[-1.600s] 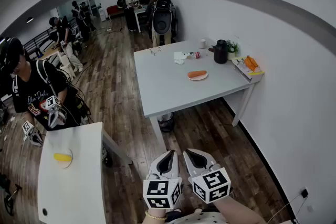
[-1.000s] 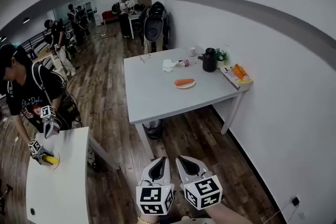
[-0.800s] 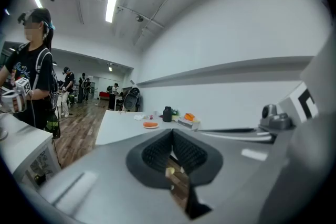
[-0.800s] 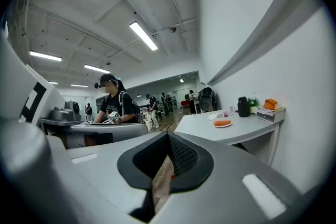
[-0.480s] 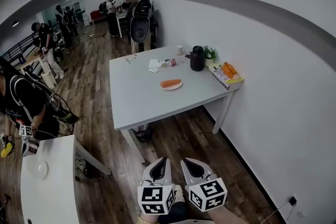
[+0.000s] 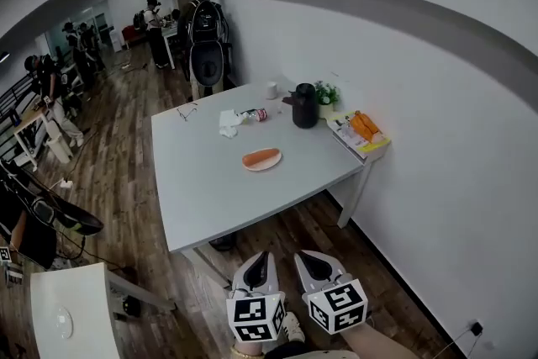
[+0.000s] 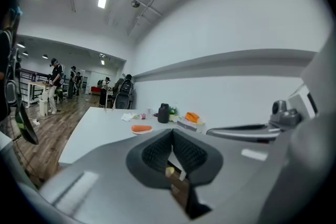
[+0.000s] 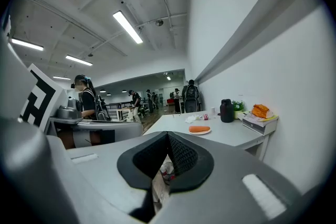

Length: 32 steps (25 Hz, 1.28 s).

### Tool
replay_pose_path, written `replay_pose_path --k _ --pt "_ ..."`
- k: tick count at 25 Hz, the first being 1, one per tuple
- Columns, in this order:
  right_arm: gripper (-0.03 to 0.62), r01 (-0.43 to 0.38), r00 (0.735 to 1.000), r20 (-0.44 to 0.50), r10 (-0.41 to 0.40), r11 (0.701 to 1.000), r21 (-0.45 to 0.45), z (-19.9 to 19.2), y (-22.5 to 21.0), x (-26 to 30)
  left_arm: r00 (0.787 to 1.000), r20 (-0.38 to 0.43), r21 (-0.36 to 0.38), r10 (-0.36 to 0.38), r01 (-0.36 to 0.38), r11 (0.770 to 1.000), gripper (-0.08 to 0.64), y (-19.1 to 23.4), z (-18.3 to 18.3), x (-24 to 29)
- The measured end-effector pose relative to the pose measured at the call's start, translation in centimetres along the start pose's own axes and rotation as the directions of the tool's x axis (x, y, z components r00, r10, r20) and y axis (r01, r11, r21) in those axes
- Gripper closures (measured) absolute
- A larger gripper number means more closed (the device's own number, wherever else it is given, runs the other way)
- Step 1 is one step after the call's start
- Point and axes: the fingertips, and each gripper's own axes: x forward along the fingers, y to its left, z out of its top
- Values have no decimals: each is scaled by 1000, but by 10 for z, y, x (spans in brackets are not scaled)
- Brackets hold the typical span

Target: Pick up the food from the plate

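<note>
Jaws on both grippers are pressed together, pinching nothing, low and near me.
I hold the left gripper (image 6: 260,260) and right gripper (image 6: 308,259) above the floor; the orange food (image 6: 261,156) lies on its plate (image 6: 263,168) on the far grey table (image 6: 210,189).

1. food (image 6: 261,156) is orange, plate (image 6: 267,167) is white
2. table (image 6: 210,189): plain pale grey
3. jug (image 6: 304,107): solid black
4. floor (image 6: 118,181): dark brown wood planks, kinda streaky
5. wall (image 6: 437,147): white with one grey band across it
</note>
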Motion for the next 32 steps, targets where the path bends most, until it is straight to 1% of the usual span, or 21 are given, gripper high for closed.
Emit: replay_pose_path --k 4,7,9,13,17,20,23,25,27,29,30,31,32 --pt "595 -4 1000 -9 4 1000 -17 19 -27 53 1000 17 -31 17 -16 999 552 27 22 55" --pt "595 -9 1000 -2 9 1000 -10 31 -48 92 999 25 -29 21 -20 999 552 46 35 92" --pt "595 -9 1000 9 9 1000 -5 39 -59 115 999 29 -28 26 -25 999 552 60 40 113" --pt "595 -2 1000 11 3 1000 -12 45 -79 153 999 18 -48 42 -41 998 552 86 43 149" --pt "595 -18 999 -31 17 999 -29 44 -98 186 998 2 -46 69 -68 997 552 106 43 179" --pt "595 -35 997 -71 31 998 -57 41 -115 215 996 -16 -61 89 -90 994 552 120 39 202" --pt "595 -66 994 -90 59 994 -82 42 -132 253 994 -22 -59 109 -110 992 552 138 38 228" --pt "595 -97 991 -106 84 988 -120 45 -143 282 992 -15 -56 124 -124 991 552 152 43 247" --pt "595 -141 984 -135 117 974 -180 47 -155 313 989 -9 -57 148 -148 987 552 167 47 267" --pt "595 -202 970 -183 159 947 -249 47 -166 344 984 -6 -55 177 -177 983 552 181 50 286" --pt "594 -239 960 -215 180 927 -288 45 -171 359 981 -3 -53 191 -191 980 552 188 52 294" --pt "594 -279 946 -254 199 900 -334 41 -175 374 979 2 -51 204 -204 978 552 194 53 302" --pt "595 -324 930 -299 214 863 -389 36 -179 389 977 5 -50 215 -214 976 552 201 54 309"
